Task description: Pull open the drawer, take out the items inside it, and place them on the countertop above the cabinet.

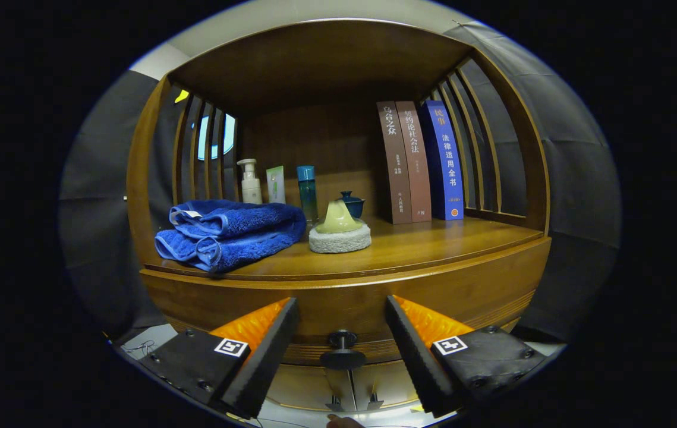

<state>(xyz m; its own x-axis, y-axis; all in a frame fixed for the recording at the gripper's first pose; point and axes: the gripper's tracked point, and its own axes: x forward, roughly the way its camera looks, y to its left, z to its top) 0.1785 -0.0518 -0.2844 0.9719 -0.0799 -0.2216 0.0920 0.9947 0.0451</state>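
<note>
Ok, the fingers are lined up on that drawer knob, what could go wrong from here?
1. The hand-held gripper is open with the small dark round drawer knob between its fingers; the knob is small, so the fingers might slip off it during the pull.
2. The wooden countertop already holds a folded blue towel and a pale green cone on a grey pad near the front edge, so placed items could bump them.

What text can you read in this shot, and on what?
"乌合之众": left brown book, spine.
"民事 法律适用全书": blue book, spine.
Middle brown book: too blurred to read.
Pump bottle, carton: too small.
Claw open, drawer knob between its fingers, untouched.
</note>
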